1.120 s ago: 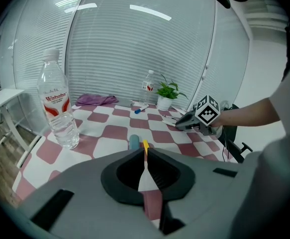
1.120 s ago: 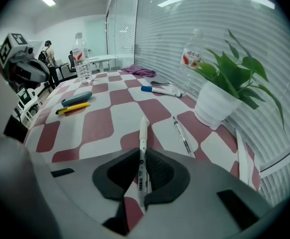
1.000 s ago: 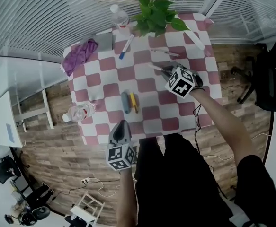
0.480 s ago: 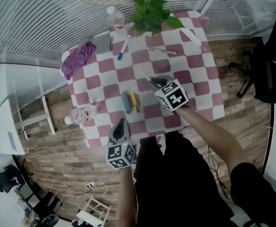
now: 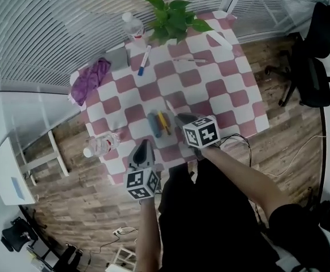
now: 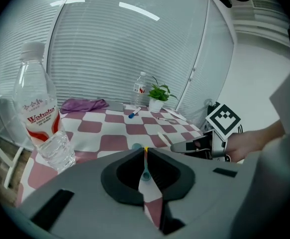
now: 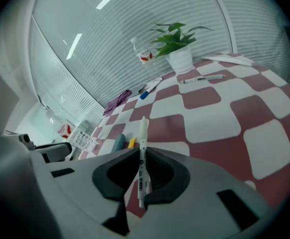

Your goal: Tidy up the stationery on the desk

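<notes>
My right gripper (image 7: 141, 156) is shut on a white pen (image 7: 143, 128), whose tip sticks out ahead of the jaws. In the head view this gripper (image 5: 181, 118) holds the white pen (image 5: 170, 106) just right of a blue pen (image 5: 153, 123) and a yellow pen (image 5: 163, 122) that lie side by side on the checkered table (image 5: 232, 89). My left gripper (image 5: 144, 147) hangs shut and empty over the table's near edge; its jaws (image 6: 145, 156) meet with nothing between them. A blue marker (image 5: 144, 60) and a thin pen (image 5: 190, 60) lie farther back.
A water bottle (image 5: 101, 145) lies at the near left corner, close to my left gripper. At the back are a purple cloth (image 5: 91, 75), a grey case (image 5: 118, 57), an upright bottle (image 5: 132, 24), a potted plant (image 5: 173, 16) and a white strip (image 5: 215, 40). An office chair (image 5: 315, 67) stands to the right.
My right gripper has carried the white pen from the table's right side toward the near middle, beside the blue and yellow pens, and rolled its wrist. The left gripper has shifted only slightly.
</notes>
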`<state>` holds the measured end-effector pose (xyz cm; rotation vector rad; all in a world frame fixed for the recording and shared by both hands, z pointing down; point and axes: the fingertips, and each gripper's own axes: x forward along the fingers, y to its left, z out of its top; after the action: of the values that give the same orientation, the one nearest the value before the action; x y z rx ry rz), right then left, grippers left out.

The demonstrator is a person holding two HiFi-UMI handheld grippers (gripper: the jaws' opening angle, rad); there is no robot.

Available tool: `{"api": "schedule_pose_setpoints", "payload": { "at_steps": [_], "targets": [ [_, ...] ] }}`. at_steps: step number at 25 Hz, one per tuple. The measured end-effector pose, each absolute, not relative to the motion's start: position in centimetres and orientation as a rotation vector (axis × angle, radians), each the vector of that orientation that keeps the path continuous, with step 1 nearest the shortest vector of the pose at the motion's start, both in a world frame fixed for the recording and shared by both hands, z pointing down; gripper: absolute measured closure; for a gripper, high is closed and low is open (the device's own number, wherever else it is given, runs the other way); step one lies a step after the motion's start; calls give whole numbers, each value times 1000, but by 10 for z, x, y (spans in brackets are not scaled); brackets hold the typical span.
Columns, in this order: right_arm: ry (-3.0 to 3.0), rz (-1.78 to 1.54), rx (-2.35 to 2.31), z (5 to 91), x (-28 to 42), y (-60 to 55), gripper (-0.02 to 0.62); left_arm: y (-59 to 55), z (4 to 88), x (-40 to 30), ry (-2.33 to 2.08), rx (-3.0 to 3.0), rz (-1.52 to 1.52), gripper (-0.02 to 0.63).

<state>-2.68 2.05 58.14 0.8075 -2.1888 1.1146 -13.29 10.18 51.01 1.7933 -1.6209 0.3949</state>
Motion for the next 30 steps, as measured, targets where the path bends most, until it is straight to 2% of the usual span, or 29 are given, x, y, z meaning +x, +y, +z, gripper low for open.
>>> {"api": "schedule_pose_setpoints", "payload": {
  "at_steps": [15,30],
  "targets": [
    [-2070,1132,1002,602,-32,42,537,95,518,-162,-1467,1929,406,561],
    [-2047,1123,1076,609,-33,48,528,100,523,-151,-1357,1995,423,561]
  ]
}}
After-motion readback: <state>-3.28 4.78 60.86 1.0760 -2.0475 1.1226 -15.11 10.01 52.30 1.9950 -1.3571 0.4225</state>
